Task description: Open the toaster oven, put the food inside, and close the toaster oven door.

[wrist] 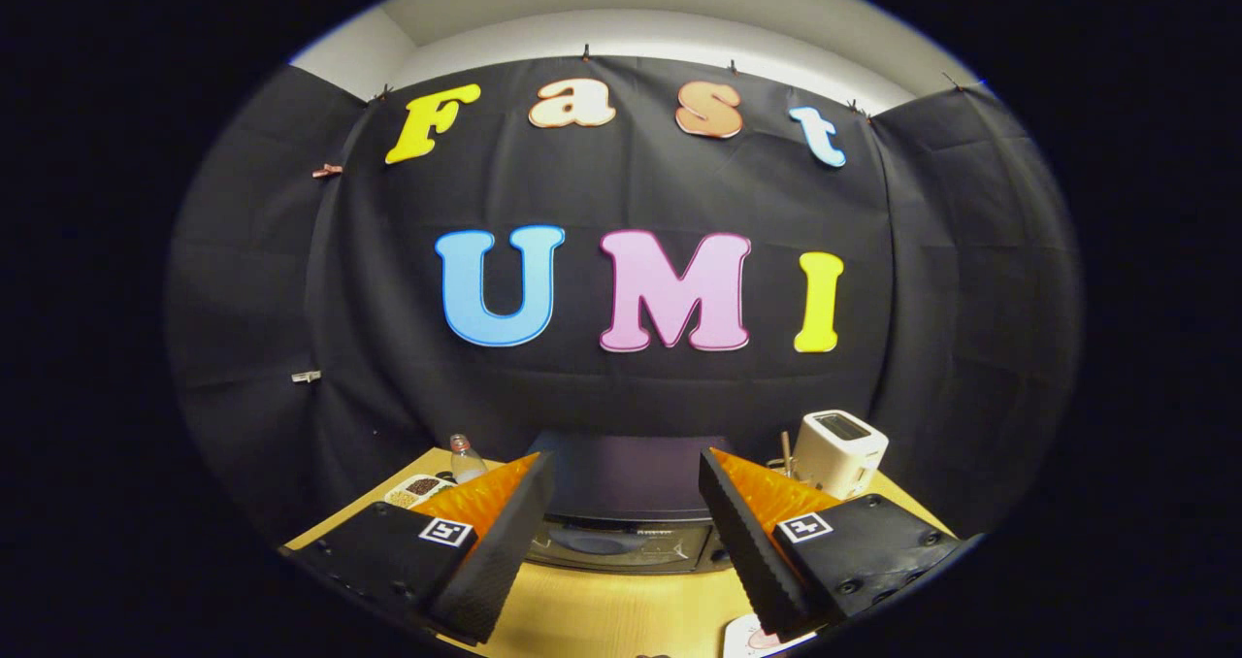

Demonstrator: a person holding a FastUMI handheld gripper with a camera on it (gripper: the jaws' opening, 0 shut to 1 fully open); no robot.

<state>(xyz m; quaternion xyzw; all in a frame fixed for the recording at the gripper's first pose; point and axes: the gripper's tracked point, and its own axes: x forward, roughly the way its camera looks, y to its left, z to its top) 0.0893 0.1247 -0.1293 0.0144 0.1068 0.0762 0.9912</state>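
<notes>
From the gripper view I see my gripper (626, 517) held up above the wooden table (621, 609), its two fingers (505, 542) spread wide apart with nothing between them and touching nothing. Straight ahead, in the gap between the fingers, sits the toaster oven (626, 512), a dark box against the black cloth wall; its glass door (621, 544) faces me and looks closed. Beyond the left finger I make out a small clear bottle (466, 459) with a red cap, standing upright, and just beside it a white tray (419, 490) with compartments of what look like grains or beans, too small for me to tell. Beyond the right finger stands a white pop-up toaster (840, 452), with a thin stick-like item just to its left. Near the right finger's base, close to me, I see part of a white plate (747, 636) with something pinkish on it, mostly hidden
</notes>
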